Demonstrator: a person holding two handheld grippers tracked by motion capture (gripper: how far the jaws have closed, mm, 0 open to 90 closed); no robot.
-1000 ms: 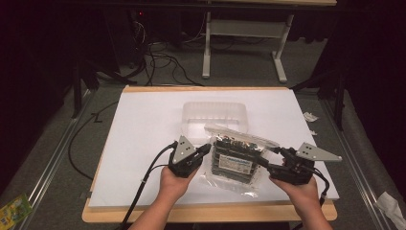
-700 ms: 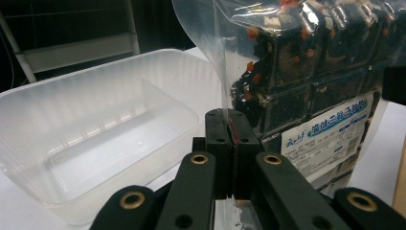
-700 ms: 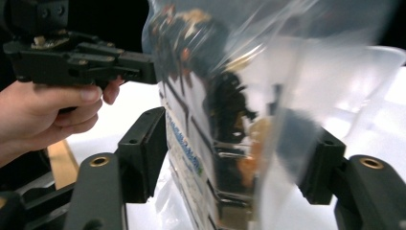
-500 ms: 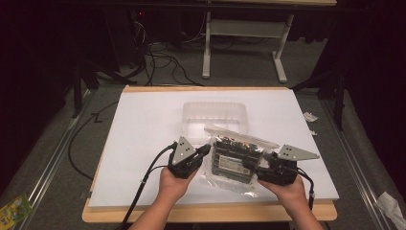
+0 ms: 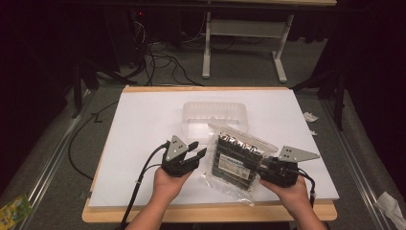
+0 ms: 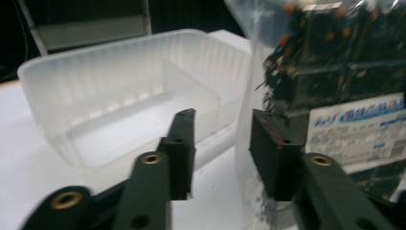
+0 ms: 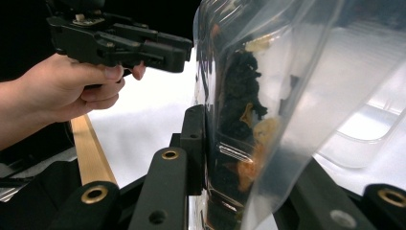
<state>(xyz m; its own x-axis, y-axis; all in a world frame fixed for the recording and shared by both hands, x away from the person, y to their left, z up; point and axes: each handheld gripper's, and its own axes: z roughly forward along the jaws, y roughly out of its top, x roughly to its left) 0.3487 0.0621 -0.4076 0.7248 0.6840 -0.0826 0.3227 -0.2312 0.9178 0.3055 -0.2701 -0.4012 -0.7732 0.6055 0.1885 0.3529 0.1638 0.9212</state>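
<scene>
My right gripper (image 5: 262, 168) had just been closing on the crinkly clear bag (image 5: 237, 158), whose film hid one jaw. My left gripper (image 5: 197, 152) had just been opening and stood empty beside a ribbed translucent tray (image 5: 214, 113).

the clear plastic bag (image 5: 239, 160) shows dark, near-black contents flecked with orange and pale yellow, with a white label printed in blue. the tray (image 5: 214, 116) on its far side is frosted, translucent white. both grippers are black with brass-coloured rivets and grey plates. the table top (image 5: 139, 124) is white, edged in pale wood.
</scene>
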